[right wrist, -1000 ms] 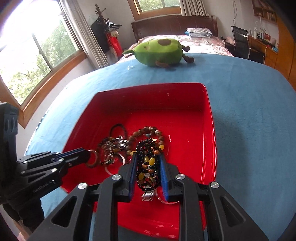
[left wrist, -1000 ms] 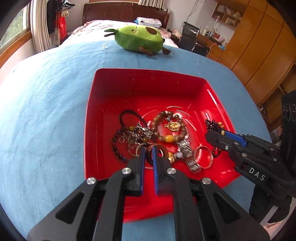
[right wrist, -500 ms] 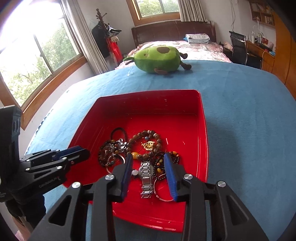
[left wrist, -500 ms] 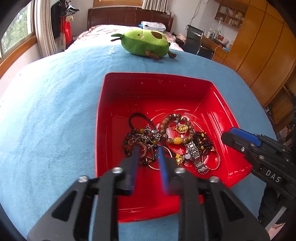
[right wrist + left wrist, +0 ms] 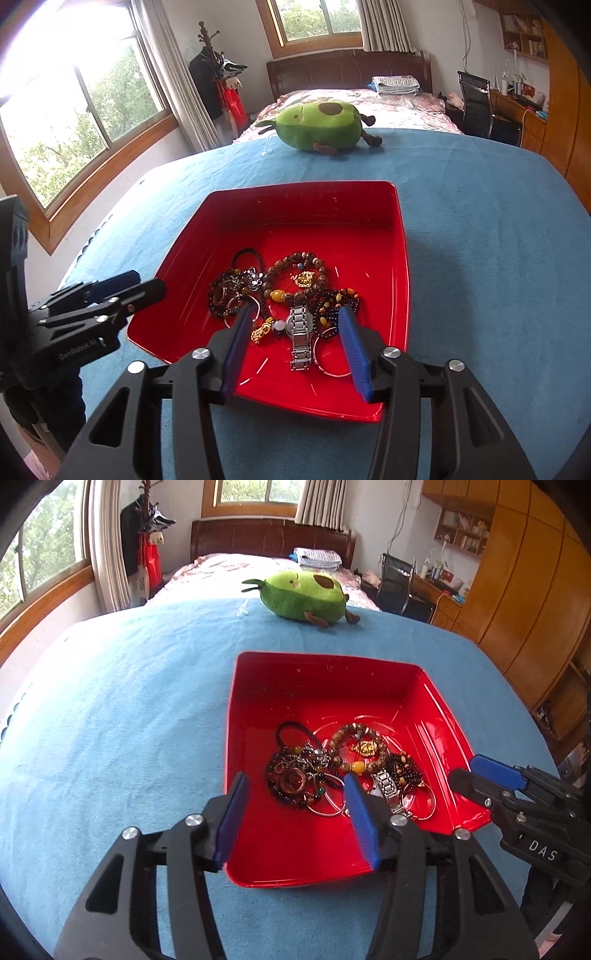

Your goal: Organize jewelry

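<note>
A red tray [image 5: 325,679] [image 5: 306,206] sits on the blue tabletop and holds a pile of jewelry [image 5: 347,764] [image 5: 288,295]: beaded bracelets, a dark bead string, a silver watch [image 5: 301,332], thin bangles and gold pieces. My left gripper [image 5: 295,786] is open and empty, above the tray's near left edge. My right gripper [image 5: 295,317] is open and empty, above the tray's near edge over the watch. Each gripper shows in the other's view: the right one [image 5: 480,775] at the tray's right rim, the left one [image 5: 136,284] at its left rim.
A green avocado plush toy [image 5: 303,596] [image 5: 321,125] lies on the far side of the blue tabletop [image 5: 110,720]. Beyond it are a bed, a window on the left and wooden wardrobes on the right.
Both grippers have opened and pulled back from the tray. The left one let go of a ring-like piece, the right one a dark bead bracelet; both now lie in the pile.
</note>
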